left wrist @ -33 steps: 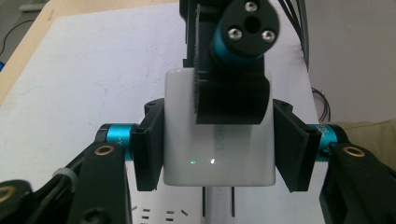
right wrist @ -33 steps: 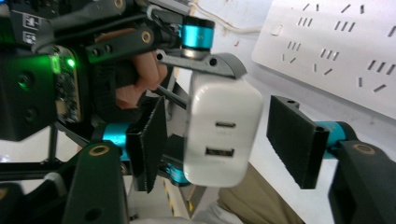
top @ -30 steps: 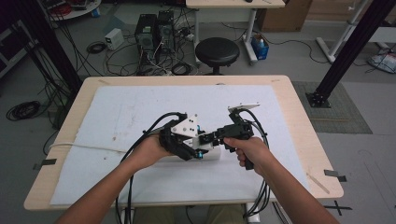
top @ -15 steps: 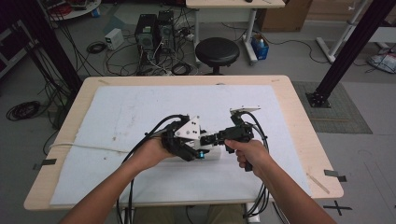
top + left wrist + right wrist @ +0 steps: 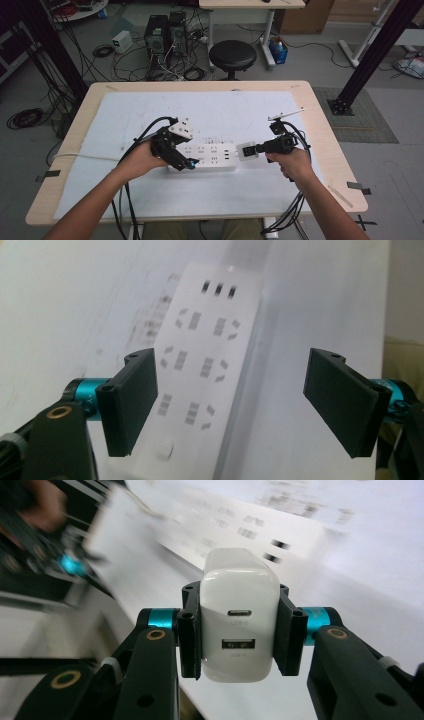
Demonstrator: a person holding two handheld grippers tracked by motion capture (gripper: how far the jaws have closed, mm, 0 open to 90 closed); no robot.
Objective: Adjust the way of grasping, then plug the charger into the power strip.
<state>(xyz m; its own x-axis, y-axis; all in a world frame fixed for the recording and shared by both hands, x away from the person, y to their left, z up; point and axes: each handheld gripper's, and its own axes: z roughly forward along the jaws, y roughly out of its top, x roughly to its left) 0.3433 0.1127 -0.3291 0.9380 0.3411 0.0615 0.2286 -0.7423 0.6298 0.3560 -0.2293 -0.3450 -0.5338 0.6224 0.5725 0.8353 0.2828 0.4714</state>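
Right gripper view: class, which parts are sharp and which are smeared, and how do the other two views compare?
Right gripper view: the charger clamped in the right tongs is crisp, while the power strip and table behind streak with motion blur. Left gripper view: the pads are sharp and the strip's sockets slightly soft. High view: evenly lit, dim at the edges, little blur.

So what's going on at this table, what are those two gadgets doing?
A person holds a two-jaw gripper in each hand over a white power strip lying on the table. The right gripper is clamped on a white USB charger block, held just off the strip's right end, not plugged in. The left gripper hangs over the strip's left part; its jaws have just been opening, they stand apart, nothing is pinched between them, and the strip's sockets show below.
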